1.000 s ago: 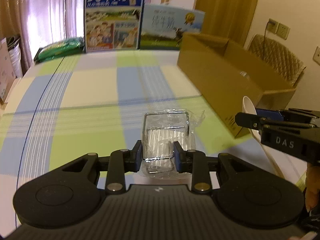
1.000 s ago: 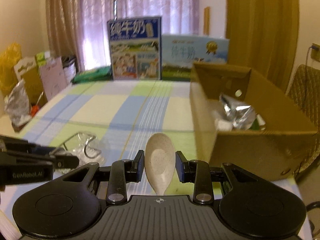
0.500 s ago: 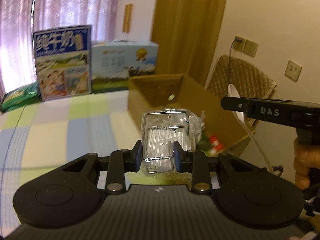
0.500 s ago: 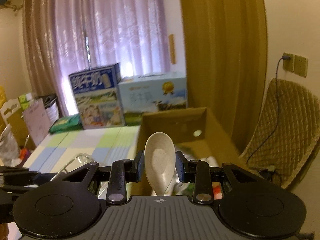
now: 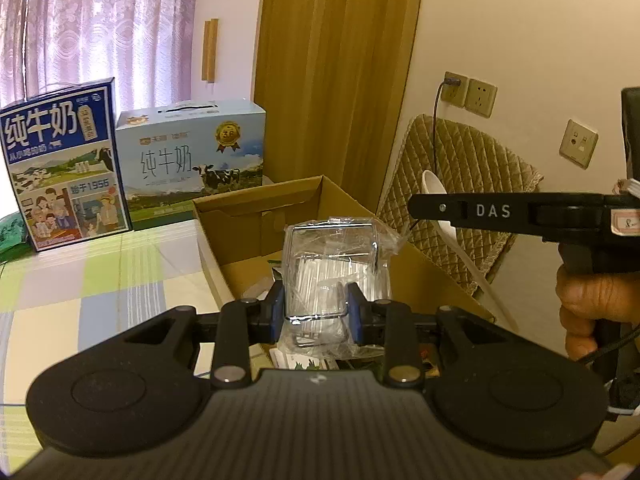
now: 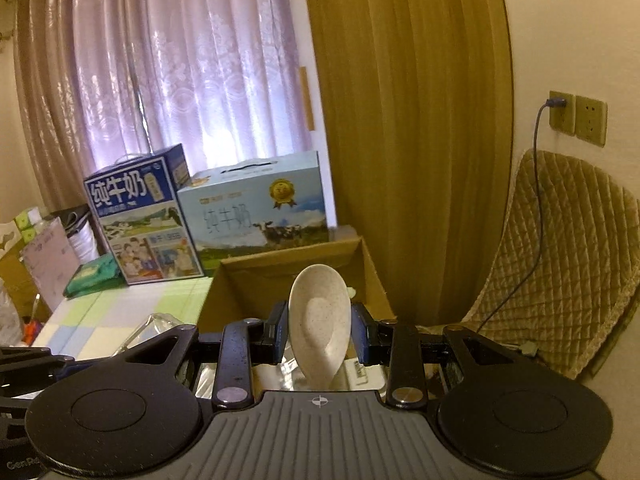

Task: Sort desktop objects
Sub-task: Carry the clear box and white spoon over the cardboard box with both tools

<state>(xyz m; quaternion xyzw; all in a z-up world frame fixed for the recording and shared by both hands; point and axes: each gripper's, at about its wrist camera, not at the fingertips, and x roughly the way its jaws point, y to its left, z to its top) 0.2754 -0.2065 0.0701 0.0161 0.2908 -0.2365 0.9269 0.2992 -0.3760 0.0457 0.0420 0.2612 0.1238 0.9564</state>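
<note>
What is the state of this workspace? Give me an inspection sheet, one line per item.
Surface: checked tablecloth, bare where seen.
Job's things: open cardboard box with items inside; bagged wire rack; pale spoon.
Clutter: two milk cartons, green packet.
Grippers: left gripper shut on the rack, right gripper shut on the spoon, both over the box.
Cables: cable plugged into wall socket, running down the chair.
Surroundings: curtains, quilted chair.

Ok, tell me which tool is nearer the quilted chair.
Right. The right tool, holding the spoon, is between the left tool and the quilted chair; the left tool hangs over the box, farther off.
</note>
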